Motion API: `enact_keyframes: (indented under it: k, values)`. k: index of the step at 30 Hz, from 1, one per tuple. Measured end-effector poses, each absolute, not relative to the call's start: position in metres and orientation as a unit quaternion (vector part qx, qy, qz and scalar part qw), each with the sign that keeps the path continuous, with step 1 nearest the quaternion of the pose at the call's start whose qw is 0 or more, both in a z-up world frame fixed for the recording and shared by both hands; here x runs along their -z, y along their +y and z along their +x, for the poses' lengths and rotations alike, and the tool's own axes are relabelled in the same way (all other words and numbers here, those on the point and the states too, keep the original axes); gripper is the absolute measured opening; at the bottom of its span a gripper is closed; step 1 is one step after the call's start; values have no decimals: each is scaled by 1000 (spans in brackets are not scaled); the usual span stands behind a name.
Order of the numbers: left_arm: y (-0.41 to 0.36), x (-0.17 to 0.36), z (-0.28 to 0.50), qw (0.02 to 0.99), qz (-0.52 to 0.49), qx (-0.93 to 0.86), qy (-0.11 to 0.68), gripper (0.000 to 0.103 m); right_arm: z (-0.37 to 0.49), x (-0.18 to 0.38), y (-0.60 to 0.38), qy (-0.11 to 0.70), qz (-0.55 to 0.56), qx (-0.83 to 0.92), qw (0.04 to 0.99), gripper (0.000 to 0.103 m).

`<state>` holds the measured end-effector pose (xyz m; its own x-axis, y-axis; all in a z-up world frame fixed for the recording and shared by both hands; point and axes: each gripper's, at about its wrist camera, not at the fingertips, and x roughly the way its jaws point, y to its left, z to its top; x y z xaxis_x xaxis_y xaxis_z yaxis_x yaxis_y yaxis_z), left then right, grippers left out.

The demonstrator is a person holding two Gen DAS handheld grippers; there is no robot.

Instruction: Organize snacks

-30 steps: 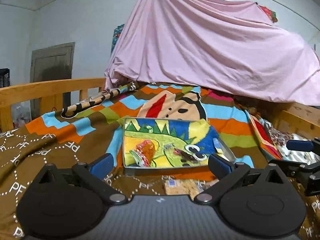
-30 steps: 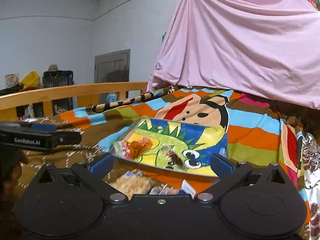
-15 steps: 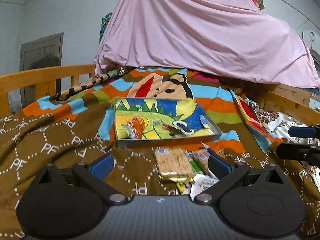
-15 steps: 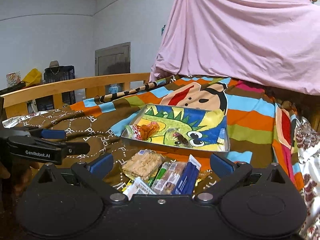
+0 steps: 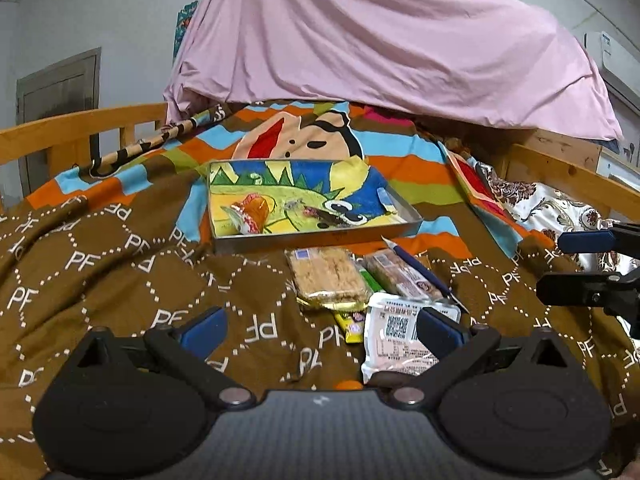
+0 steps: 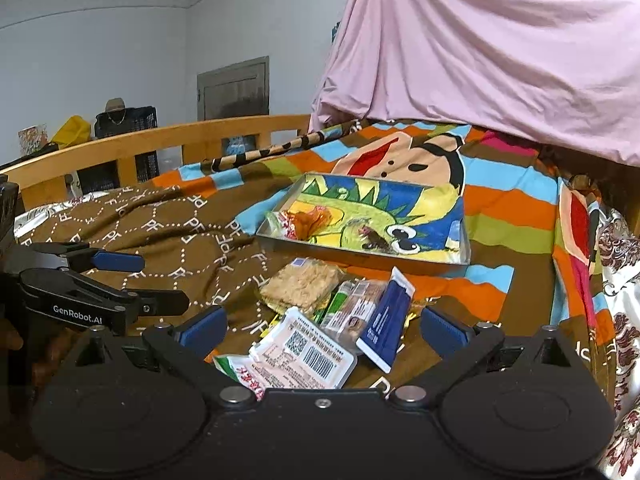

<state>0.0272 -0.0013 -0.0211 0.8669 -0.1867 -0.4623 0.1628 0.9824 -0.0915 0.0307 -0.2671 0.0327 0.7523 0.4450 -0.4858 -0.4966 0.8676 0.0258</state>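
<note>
My left hand-held gripper (image 5: 320, 330) & right hand-held gripper (image 6: 322, 326) both spread wide, empty. Snack pile (image 6: 320, 320) lies on bed blanket (image 5: 132, 276), just before tray (image 5: 316, 234) w/ two wrapped snacks.

A shallow metal tray (image 5: 316, 236) with a cartoon dinosaur print lies flat on the bed (image 5: 120, 248), holding an orange wrapped snack (image 5: 250, 212) at its left end and a small dark one (image 5: 328, 216) near the middle. Just in front, a loose heap: a clear-wrapped crispy bar (image 5: 326, 276), a green stick (image 6: 340, 300), a blue packet (image 6: 386, 320) and a white barcoded pack (image 6: 304, 354), overlapping.
</note>
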Motion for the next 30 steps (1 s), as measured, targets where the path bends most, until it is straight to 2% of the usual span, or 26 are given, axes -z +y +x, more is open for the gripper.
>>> enact_keyframes:
  k: [12,30]
  values:
    - [-3,32,31,953,7,127,274,103,41,-12,-260,316,-77,-274,905,102]
    - [-2,44,58,925,96,198,310,102,69,15,-263,413,-50,-325,849,102]
